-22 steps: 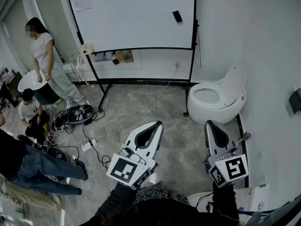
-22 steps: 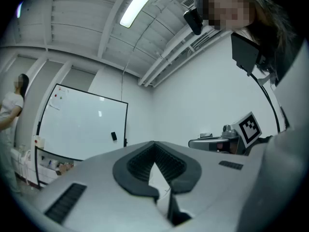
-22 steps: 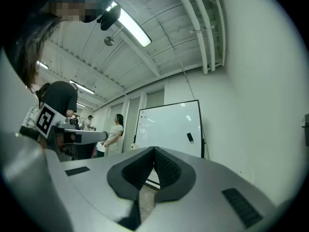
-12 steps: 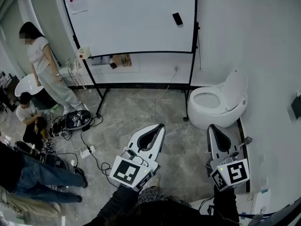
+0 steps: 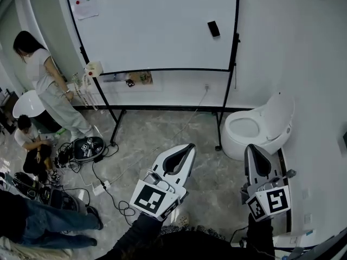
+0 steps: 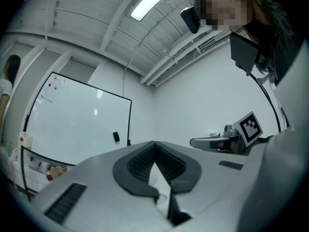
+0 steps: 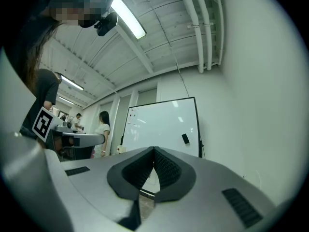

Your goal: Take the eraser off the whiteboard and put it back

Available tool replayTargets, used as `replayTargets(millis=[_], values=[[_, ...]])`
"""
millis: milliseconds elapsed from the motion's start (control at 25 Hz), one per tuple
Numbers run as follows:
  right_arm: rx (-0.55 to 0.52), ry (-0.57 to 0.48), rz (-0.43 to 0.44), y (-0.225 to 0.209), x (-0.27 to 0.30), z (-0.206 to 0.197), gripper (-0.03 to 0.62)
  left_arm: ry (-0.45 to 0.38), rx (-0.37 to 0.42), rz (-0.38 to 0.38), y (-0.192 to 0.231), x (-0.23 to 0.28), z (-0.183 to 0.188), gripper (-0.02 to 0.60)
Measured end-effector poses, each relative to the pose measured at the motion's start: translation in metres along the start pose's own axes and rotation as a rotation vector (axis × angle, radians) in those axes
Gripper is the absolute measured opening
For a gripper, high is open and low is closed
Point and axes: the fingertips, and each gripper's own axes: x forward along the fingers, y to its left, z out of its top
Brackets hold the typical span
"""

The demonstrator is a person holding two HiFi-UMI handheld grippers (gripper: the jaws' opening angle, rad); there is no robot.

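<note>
Left tool (image 5: pixel 186 148) and right tool (image 5: pixel 253 148), both closed and empty, draw nearer the white black-framed whiteboard (image 5: pixel 152 31), its small black rectangular eraser (image 5: pixel 213 28) at one o'clock, pickup yet to begin.

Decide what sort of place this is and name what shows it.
Probably an indoor test or demo room, not a real bathroom: a whiteboard on a stand, a toilet beside it, and cables strewn on the floor.

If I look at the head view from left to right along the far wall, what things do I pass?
Along the far wall: standing person in white → sheet with coloured dots → black eraser → white toilet.
</note>
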Motion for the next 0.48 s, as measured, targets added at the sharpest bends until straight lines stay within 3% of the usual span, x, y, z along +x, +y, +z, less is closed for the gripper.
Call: replayTargets(millis=[480], values=[[-0.001, 0.014, -0.040, -0.001, 0.095, -0.020, 0.008, 0.006, -0.003, 0.011, 0.102, 0.024, -0.011, 0.006]])
